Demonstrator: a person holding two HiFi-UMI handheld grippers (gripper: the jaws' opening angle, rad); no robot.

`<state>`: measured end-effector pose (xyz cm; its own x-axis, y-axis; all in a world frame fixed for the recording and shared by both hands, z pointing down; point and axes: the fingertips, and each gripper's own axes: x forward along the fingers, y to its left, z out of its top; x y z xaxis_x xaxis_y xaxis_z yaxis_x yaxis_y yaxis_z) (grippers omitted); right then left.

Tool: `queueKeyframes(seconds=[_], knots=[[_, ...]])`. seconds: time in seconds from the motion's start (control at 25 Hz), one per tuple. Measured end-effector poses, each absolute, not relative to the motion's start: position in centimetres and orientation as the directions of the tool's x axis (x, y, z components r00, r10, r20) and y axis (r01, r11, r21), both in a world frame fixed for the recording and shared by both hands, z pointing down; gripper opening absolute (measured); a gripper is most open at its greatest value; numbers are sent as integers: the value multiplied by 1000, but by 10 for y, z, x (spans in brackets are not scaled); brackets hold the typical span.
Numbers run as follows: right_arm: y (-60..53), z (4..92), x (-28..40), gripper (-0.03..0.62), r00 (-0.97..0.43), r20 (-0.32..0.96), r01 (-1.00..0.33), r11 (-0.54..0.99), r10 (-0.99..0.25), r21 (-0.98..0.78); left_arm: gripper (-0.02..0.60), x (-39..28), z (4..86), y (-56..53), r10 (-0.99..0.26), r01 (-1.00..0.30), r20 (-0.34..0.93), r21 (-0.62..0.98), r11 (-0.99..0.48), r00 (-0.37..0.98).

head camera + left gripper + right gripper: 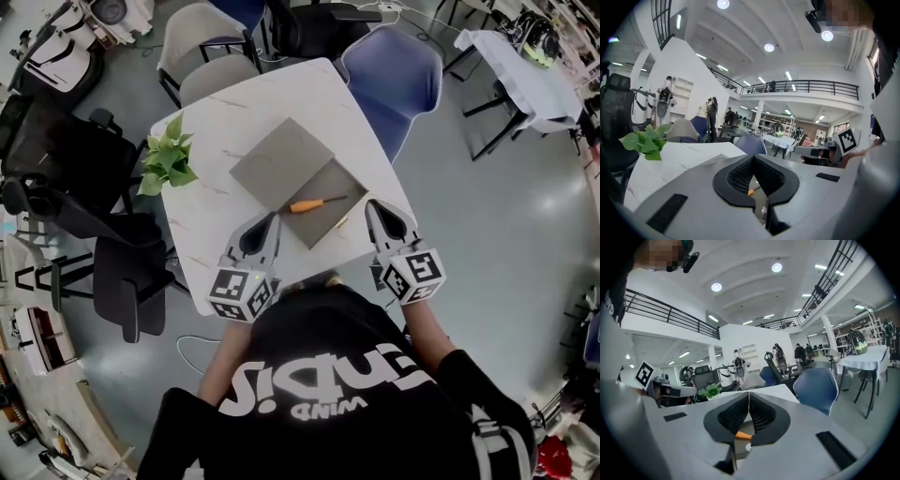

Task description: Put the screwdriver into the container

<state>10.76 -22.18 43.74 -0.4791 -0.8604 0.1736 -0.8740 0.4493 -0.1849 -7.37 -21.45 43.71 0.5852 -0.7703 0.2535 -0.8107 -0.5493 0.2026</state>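
An orange-handled screwdriver (pixel 309 204) lies on the near half of a flat grey container (pixel 286 164) in the middle of the white table (pixel 234 103). My left gripper (pixel 273 217) hovers at the container's near left corner, jaws shut and empty. My right gripper (pixel 371 203) is at its near right corner, also shut with nothing held. In the left gripper view the shut left gripper (pixel 752 157) shows a bit of the orange handle (pixel 750 191) below its pads. The right gripper view shows the closed right gripper (pixel 748 394) with the same handle (pixel 742 433) underneath.
A small green plant (pixel 167 159) stands at the table's left edge. A blue chair (pixel 398 80) and grey chairs (pixel 202 37) ring the far side, and black office chairs (pixel 75 159) stand to the left. The person's dark shirt (pixel 328 384) fills the foreground.
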Motion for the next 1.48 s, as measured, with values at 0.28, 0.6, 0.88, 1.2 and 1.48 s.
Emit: queueKeyframes(seconds=[0.28, 0.6, 0.88, 1.2, 1.48], knots=[[-205, 459, 117, 15, -416, 229, -908, 388, -880, -160, 12, -74, 441, -204, -776, -817, 255, 185, -546, 576], [-197, 454, 117, 12, -402, 209, -914, 375, -891, -157, 12, -69, 442, -198, -771, -812, 254, 190, -552, 583], [-192, 454, 112, 12, -414, 217, -908, 386, -884, -161, 12, -70, 443, -194, -773, -816, 259, 196, -544, 578], [-186, 458, 105, 12, -430, 232, -902, 402, -873, -158, 12, -72, 445, -188, -774, -818, 264, 206, -538, 575], [-177, 462, 106, 12, -429, 245, -902, 402, -869, -155, 12, -69, 444, -181, -776, -818, 260, 205, -537, 575]])
